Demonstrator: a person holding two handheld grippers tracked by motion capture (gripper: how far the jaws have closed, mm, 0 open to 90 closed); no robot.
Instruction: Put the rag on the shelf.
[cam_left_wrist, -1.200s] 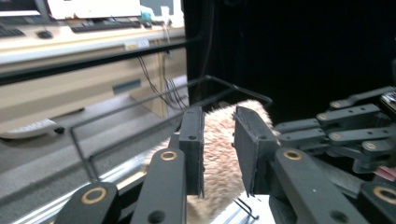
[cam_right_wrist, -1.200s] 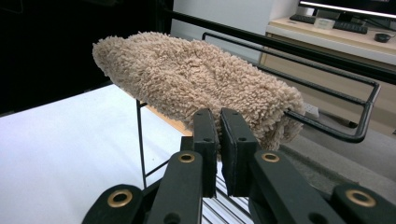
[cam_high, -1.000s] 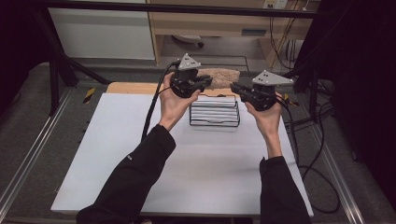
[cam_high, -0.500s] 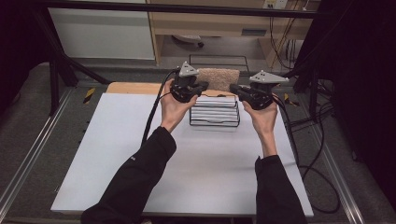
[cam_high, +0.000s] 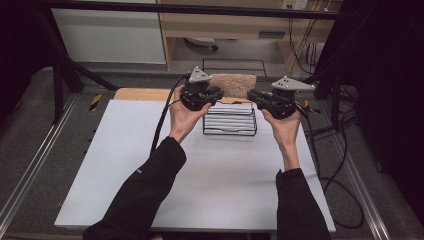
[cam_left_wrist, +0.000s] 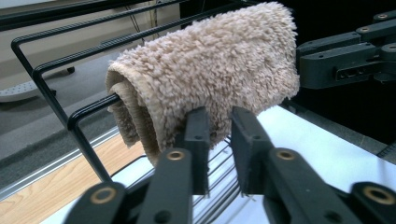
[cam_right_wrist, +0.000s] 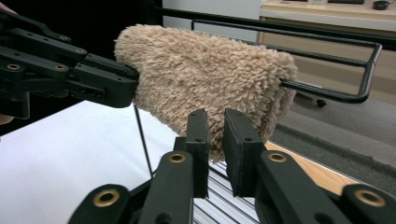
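Note:
A beige fluffy towel (cam_high: 232, 85) hangs folded over the top rail of a black wire rack (cam_high: 230, 131) at the far middle of the table. My left gripper (cam_high: 219, 96) is at the towel's left end and my right gripper (cam_high: 252, 96) at its right end, pointing at each other. In the left gripper view the towel (cam_left_wrist: 210, 70) is just beyond my left gripper (cam_left_wrist: 218, 128). Its jaws have just been opening, stand slightly apart, and nothing is pinched between them. My right gripper (cam_right_wrist: 215, 128) is the same, open a little below the towel (cam_right_wrist: 205, 79).
The rack stands on a white table top (cam_high: 150, 165) with a wooden board (cam_high: 140, 94) at its far left edge. Rack rails (cam_left_wrist: 56, 107) (cam_right_wrist: 327, 60) run behind the towel. Cables (cam_high: 325, 155) trail off the table's right side.
Both hands stay almost where they were at the towel's ends. The right gripper has edged slightly leftward toward the rack.

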